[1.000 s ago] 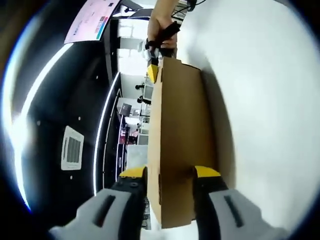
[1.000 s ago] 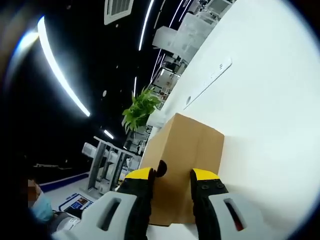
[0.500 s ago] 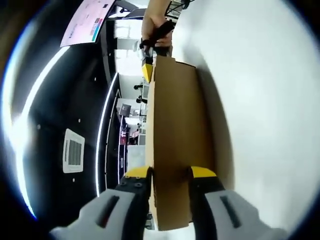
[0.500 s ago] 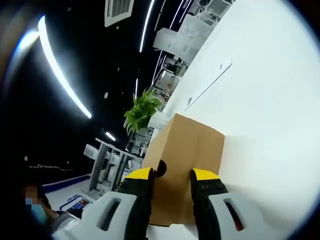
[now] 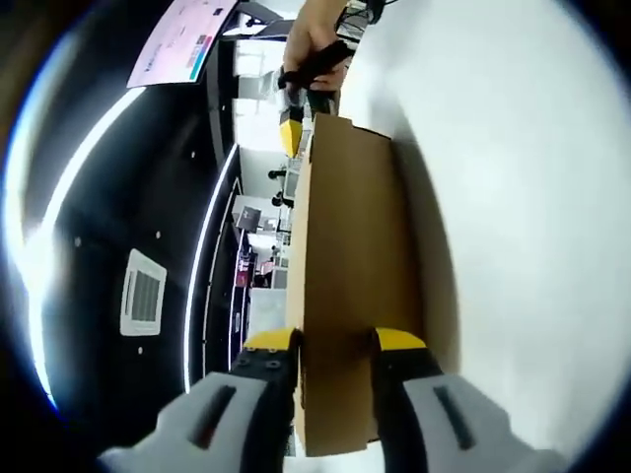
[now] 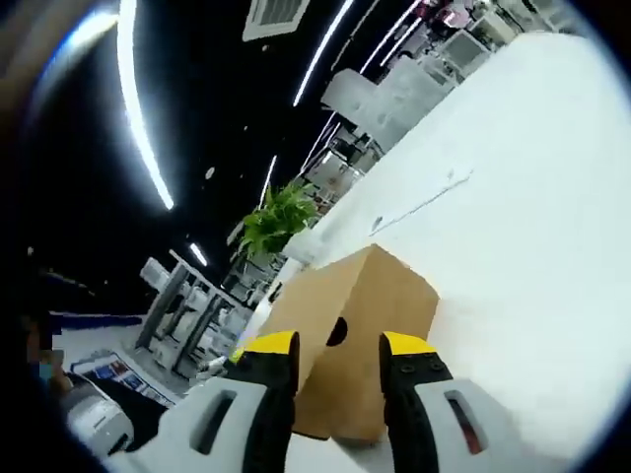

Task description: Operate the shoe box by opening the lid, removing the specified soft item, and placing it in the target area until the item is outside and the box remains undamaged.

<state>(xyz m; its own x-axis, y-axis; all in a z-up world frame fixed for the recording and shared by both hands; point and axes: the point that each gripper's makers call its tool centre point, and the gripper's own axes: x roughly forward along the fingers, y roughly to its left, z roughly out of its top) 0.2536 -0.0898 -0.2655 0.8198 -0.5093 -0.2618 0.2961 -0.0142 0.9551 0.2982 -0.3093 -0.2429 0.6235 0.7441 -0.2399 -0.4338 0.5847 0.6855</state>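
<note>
Shoe box (image 5: 350,286) on white tabletop (image 5: 523,217), near end clamped in left hand-held gripper (image 5: 335,345), far end between closed-in jaws of right hand-held gripper (image 6: 335,345).

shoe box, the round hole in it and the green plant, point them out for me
shoe box (image 5: 355,286), left gripper view, on its long brown face
round hole (image 6: 336,332), right gripper view, on the dark opening in the box's end face
green plant (image 6: 276,219), right gripper view, on the middle of its leaves

Shoe box (image 5: 350,296) on table (image 5: 523,217); plant (image 6: 279,219) behind, beyond table edge.
</note>
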